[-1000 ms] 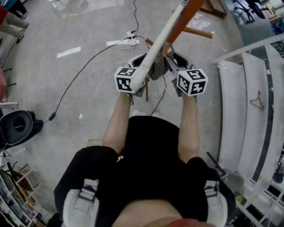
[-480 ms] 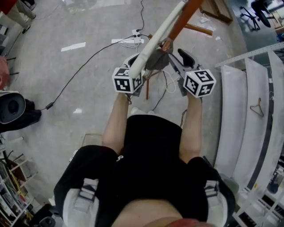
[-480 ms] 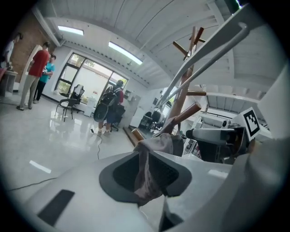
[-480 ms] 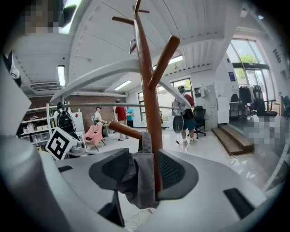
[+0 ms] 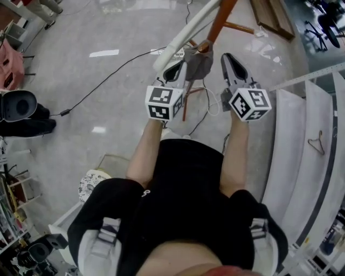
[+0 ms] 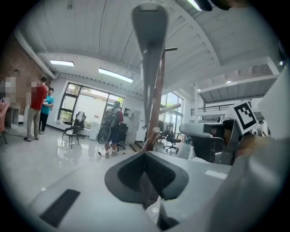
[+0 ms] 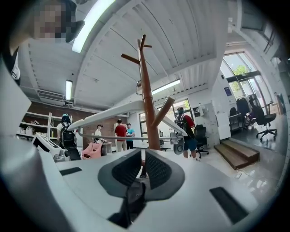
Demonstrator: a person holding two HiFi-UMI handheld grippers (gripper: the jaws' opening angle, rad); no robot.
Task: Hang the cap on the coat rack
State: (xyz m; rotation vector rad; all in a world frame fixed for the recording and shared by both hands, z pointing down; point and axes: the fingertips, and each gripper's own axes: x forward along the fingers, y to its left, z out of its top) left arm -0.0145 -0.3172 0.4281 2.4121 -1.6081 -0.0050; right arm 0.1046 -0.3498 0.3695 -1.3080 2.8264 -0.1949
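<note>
The grey cap (image 5: 198, 63) hangs against the brown coat rack pole (image 5: 223, 16), just below a long white beam (image 5: 183, 35). My left gripper (image 5: 175, 70) is shut on the cap's left edge. In the left gripper view the cap (image 6: 148, 54) rises edge-on from the jaws of that gripper (image 6: 146, 156). My right gripper (image 5: 230, 62) is apart from the cap, to its right. Its jaws are closing, nearly together, with nothing between them. The right gripper view shows the right gripper (image 7: 142, 156) pointing at the coat rack (image 7: 146, 90) and its pegs.
A power strip (image 5: 160, 51) with a black cable lies on the floor behind the rack. White shelving (image 5: 307, 124) with a wire hanger (image 5: 315, 144) runs along the right. A black round device (image 5: 19, 105) sits far left. People (image 7: 121, 133) stand in the distance.
The right gripper has let go of the cap, moved off to the right and its jaws have come together. Both grippers have moved forward. The left one still holds the cap.
</note>
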